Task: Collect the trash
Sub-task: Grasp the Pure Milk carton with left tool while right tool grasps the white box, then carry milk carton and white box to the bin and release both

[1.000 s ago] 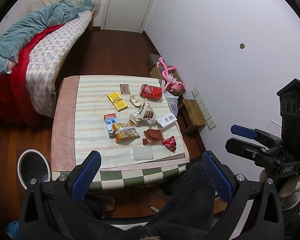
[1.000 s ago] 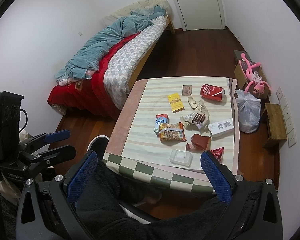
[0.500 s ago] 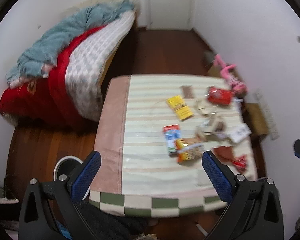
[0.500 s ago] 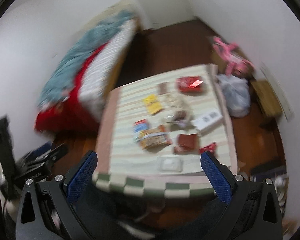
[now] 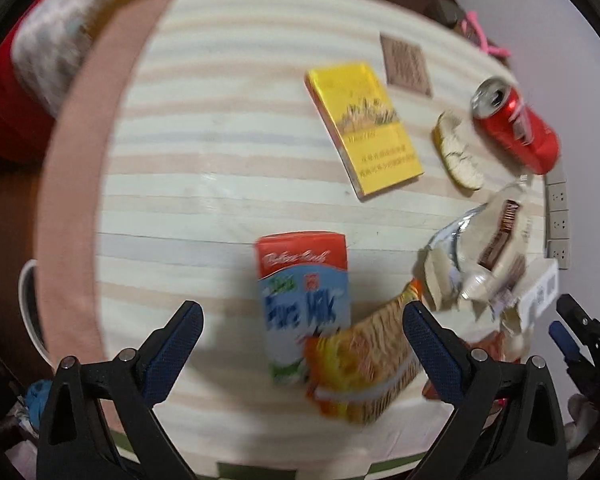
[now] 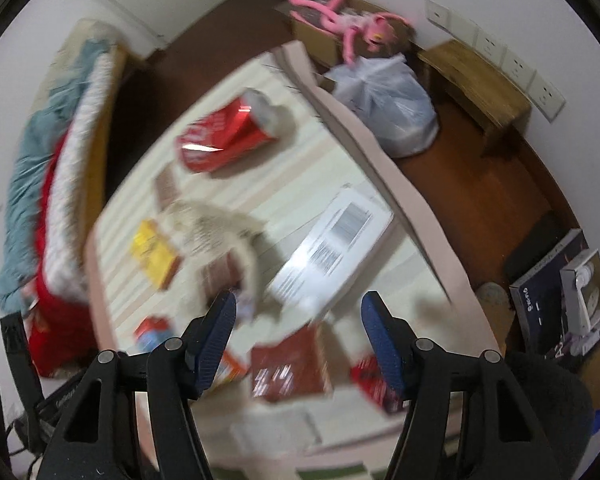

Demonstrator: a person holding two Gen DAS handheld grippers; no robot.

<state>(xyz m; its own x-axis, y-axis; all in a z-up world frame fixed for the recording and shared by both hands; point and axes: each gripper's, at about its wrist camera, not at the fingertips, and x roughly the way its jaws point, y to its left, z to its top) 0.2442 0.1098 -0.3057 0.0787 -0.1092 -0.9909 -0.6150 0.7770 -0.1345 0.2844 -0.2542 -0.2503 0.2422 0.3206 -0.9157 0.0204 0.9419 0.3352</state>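
Note:
Trash lies scattered on the striped table [image 5: 204, 148]. In the left wrist view I see a milk carton [image 5: 302, 292], an orange snack packet [image 5: 364, 372], a yellow box [image 5: 364, 128], a red can [image 5: 516, 124], a peel [image 5: 458, 152] and a torn wrapper [image 5: 484, 256]. My left gripper [image 5: 302, 344] hangs open just above the carton and touches nothing. My right gripper [image 6: 300, 340] hovers over a brown wrapper [image 6: 290, 364] beside a white box [image 6: 332, 256]. Its jaws are closing, and the pads press on nothing. The red can [image 6: 228, 136] lies farther off.
A white-rimmed bin [image 5: 26, 300] stands on the floor left of the table. Right of the table are a plastic bag [image 6: 384, 104], a pink toy [image 6: 348, 20] and a wooden stool [image 6: 472, 80]. A bed [image 6: 60, 160] fills the left side. Boxes [image 6: 556, 296] sit at the near right.
Both grippers have dropped from high above the room to close over the table. The right gripper's jaws have narrowed and its view has rolled. The pictures are now blurred by motion.

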